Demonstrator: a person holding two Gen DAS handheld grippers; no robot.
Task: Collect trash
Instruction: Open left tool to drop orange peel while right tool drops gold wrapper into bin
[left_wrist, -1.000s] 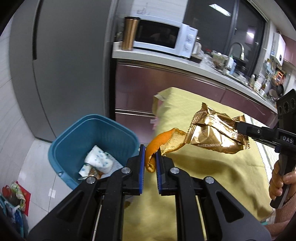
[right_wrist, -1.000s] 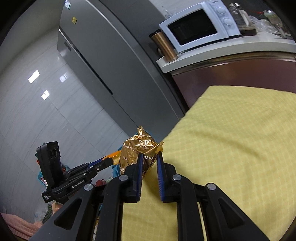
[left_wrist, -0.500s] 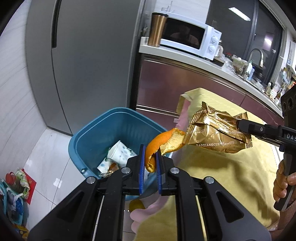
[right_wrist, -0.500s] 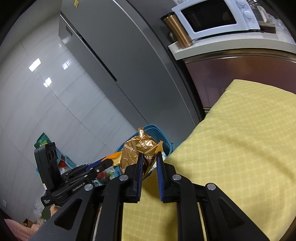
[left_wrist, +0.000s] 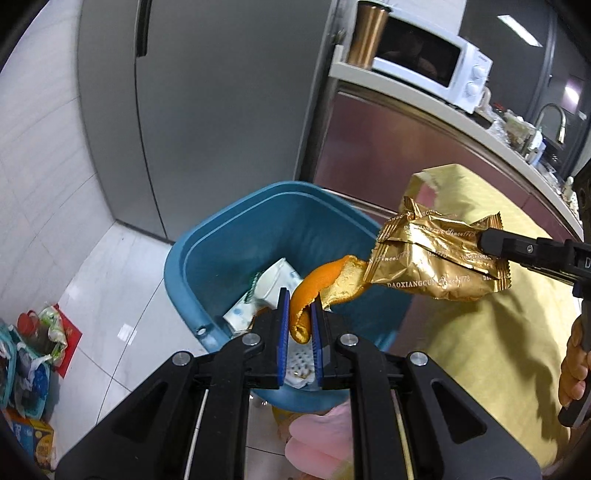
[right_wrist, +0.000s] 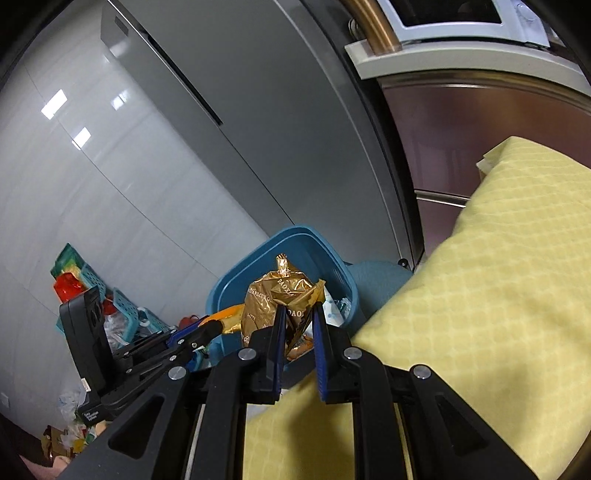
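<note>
1. Left wrist view is cutting off most of my right gripper (left_wrist: 484, 240); I am seeing only its black finger tips coming in from the right edge, and part of the hand (left_wrist: 574, 369) gripping its handle below. The contents of the blue plastic trash bin (left_wrist: 192, 258) are partly hiding behind my left gripper (left_wrist: 300, 314), so I am making out only white crumpled packaging there.
2. My left gripper's blue pads are pinching the lower end of a curled orange peel (left_wrist: 314, 291); the peel is arching up and to the right out of the narrow gap, hanging over the bin's open mouth.
3. My right gripper (right_wrist: 300, 325) is clamping one end of a crumpled gold foil snack wrapper (right_wrist: 280, 295), which is sticking up past the fingertips. From the left wrist the wrapper (left_wrist: 436, 262) is hanging beside the bin's right rim, its free end just touching or overlapping the peel; I cannot tell which.
4. Both grippers are tilting downward toward the bin, which is standing on the floor beside a table covered in yellow checked cloth (right_wrist: 498, 295).
</note>
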